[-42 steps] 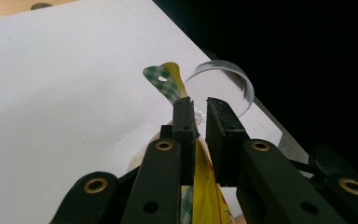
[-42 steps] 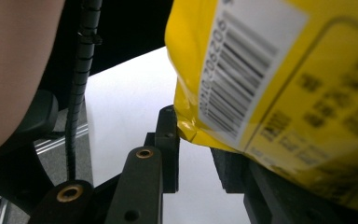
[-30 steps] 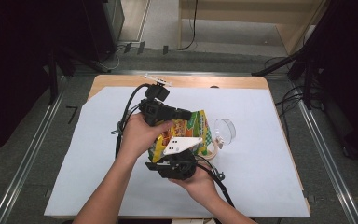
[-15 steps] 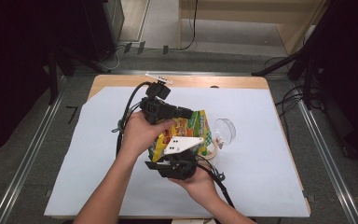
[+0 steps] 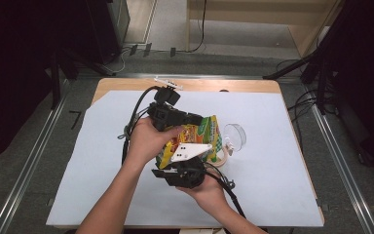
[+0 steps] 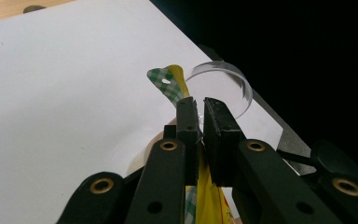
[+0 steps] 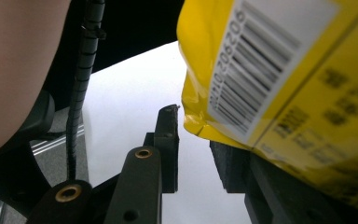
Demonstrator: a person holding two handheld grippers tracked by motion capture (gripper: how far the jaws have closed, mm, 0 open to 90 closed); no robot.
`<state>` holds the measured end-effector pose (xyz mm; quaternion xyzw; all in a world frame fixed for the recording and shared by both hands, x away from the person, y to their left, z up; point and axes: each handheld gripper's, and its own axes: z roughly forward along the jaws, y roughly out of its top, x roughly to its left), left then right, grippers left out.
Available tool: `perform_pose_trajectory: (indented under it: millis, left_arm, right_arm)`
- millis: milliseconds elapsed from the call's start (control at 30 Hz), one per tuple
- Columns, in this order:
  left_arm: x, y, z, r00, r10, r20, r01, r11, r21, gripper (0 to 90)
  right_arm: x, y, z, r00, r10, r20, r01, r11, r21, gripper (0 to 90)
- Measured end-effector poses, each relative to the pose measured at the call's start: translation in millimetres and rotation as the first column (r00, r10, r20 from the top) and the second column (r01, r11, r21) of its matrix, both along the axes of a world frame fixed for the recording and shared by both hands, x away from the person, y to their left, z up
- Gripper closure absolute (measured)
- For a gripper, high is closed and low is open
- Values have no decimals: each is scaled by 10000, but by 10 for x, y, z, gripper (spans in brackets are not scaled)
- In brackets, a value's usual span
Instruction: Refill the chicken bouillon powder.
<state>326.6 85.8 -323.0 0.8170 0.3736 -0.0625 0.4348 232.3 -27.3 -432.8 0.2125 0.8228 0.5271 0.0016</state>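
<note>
left gripper (image 6: 196,122) just closing, clamped on yellow snack bag (image 6: 179,77). right gripper (image 7: 198,149) parted, bag resting against one jaw, grip unclear.

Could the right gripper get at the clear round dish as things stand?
Probably not right away. The right gripper sits under the yellow snack bag, which the left gripper pinches by its edge and which lies between it and the clear dish. The paper beyond the dish looks free.
</note>
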Motion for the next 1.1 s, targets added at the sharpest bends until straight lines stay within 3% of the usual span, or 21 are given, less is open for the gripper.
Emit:
perform_pose_trajectory:
  millis: [533, 700, 967, 1100]
  left_arm:
    - [-86, -25, 56, 9993, 6, 381, -11, 9999, 150, 872]
    - [-33, 9, 21, 9996, 197, 215, -199, 9997, 112, 868]
    - [-61, -2, 43, 9995, 159, 274, -164, 9997, 168, 878]
    - [-67, 12, 52, 9992, 250, 298, -257, 9994, 222, 879]
  right_arm:
    - [-34, -10, 3, 9997, -152, 210, 149, 9998, 159, 765]
    - [-48, -14, 10, 9996, -110, 257, 107, 9999, 120, 764]
    - [-20, -17, -8, 9999, -148, 77, 147, 9997, 211, 761]
    - [-61, 0, 10, 9996, -97, 266, 94, 9999, 137, 766]
